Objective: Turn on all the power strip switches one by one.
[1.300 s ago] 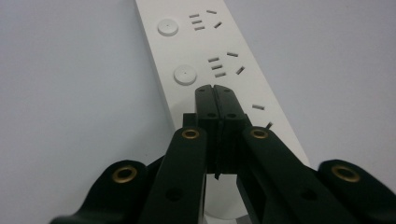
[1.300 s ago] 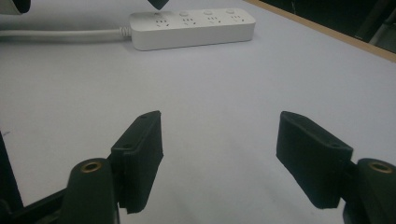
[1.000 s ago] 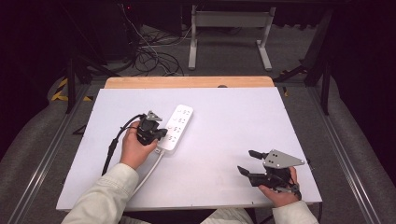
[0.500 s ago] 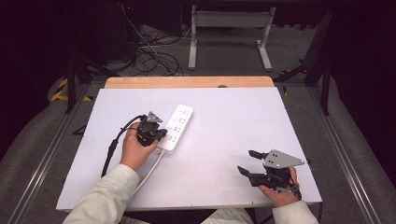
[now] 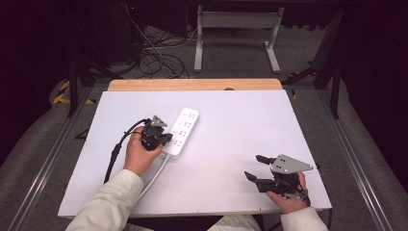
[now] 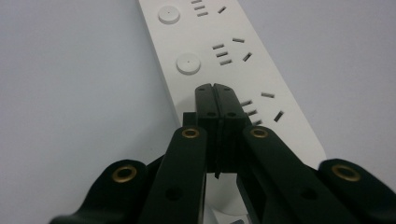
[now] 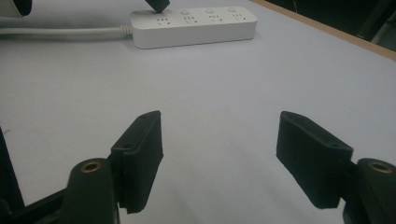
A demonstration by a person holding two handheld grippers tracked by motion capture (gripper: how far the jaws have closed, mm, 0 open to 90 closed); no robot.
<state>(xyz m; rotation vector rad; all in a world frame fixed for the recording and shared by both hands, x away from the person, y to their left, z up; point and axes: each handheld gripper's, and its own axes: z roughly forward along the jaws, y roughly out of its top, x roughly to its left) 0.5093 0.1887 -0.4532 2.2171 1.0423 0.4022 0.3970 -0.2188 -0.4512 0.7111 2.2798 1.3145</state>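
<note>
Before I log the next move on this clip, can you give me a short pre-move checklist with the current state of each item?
1. Left hand-held gripper shut, tip over the power strip near its cable end: ok.
2. Tip actually pressing a switch button: cannot tell; the round buttons in the left gripper view lie ahead of the tip.
3. Right hand-held gripper open, holding nothing, well away from the strip: ok.
4. Strip flat on the white table, sockets up, nothing plugged in: ok.
5. Strip's white cable runs toward the table's near edge, under the left forearm: ok.
</note>
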